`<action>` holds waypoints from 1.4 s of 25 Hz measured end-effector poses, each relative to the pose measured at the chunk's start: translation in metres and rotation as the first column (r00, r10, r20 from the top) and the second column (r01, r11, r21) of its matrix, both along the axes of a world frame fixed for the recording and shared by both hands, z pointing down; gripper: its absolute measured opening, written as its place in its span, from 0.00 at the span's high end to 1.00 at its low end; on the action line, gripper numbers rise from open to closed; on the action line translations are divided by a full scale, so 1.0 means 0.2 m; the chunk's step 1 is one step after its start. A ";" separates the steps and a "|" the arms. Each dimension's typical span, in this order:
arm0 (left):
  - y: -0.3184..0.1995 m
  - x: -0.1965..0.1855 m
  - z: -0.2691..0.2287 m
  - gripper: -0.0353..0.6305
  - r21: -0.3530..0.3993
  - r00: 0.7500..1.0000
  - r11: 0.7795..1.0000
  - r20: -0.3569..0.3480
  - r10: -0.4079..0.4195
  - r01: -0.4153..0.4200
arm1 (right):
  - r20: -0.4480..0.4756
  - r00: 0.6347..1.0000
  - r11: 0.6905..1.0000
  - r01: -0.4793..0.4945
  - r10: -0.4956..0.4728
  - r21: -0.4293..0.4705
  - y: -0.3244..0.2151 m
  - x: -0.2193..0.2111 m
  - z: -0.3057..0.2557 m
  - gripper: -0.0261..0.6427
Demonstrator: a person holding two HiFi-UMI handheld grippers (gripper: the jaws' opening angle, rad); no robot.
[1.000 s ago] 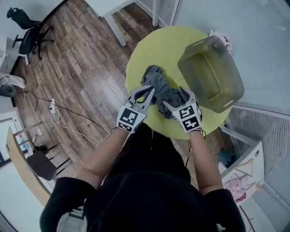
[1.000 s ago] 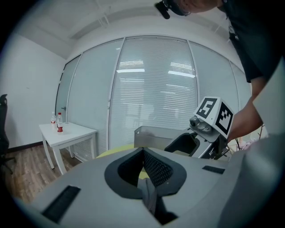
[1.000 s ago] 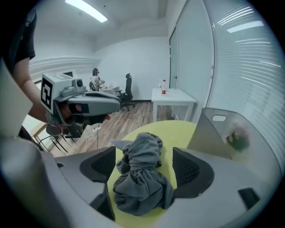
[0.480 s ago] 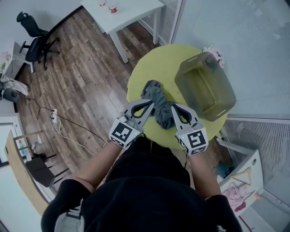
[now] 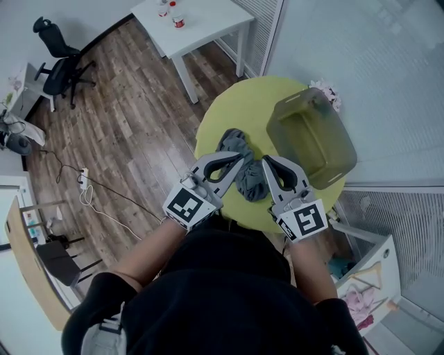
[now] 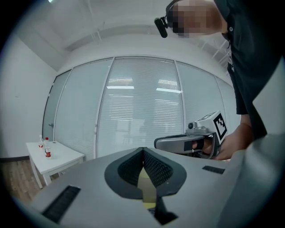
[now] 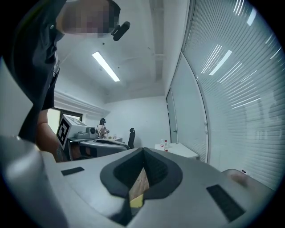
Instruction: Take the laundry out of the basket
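A heap of grey laundry (image 5: 233,143) lies on the round yellow table (image 5: 236,107), left of the translucent olive basket (image 5: 286,115), which looks empty. Both grippers hover above the near side of the heap, held level and apart from the cloth. My left gripper (image 5: 240,157) is shut with nothing between its pads; its own view shows the tips (image 6: 143,150) meeting in front of the blinds. My right gripper (image 5: 266,161) is likewise shut and empty, its tips (image 7: 143,150) touching. Each gripper shows in the other's view: the right gripper (image 6: 185,143) and the left gripper (image 7: 95,147).
A white side table (image 5: 201,24) with small bottles (image 5: 179,19) stands beyond the yellow table. An office chair (image 5: 59,52) and a cable (image 5: 83,182) are on the wood floor at the left. Something pink (image 5: 327,91) lies behind the basket. Glass walls with blinds close off the right.
Both grippers have lifted off the grey laundry and now point level instead of down. The right jaws, open on the cloth a second ago, are shut. The heap stays on the table.
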State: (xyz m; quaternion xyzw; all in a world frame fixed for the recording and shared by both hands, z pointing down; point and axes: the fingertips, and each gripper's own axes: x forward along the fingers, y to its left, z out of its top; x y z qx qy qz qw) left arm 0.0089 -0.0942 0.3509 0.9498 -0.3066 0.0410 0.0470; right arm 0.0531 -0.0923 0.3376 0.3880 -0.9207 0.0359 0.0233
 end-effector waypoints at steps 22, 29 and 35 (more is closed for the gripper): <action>0.04 0.02 -0.05 0.93 0.011 0.999 1.000 -0.044 -0.004 0.004 | 0.025 1.000 1.000 0.009 -0.009 0.023 0.04 -0.02 -0.05 0.93; 0.06 0.03 -0.07 0.93 0.015 0.999 1.000 -0.042 0.004 -0.003 | 0.025 1.000 1.000 0.011 -0.012 0.025 0.06 -0.02 -0.04 0.93; 0.08 0.03 -0.06 0.93 0.020 0.999 1.000 -0.038 0.003 -0.002 | 0.021 1.000 1.000 0.013 -0.014 0.024 0.08 -0.02 -0.04 0.93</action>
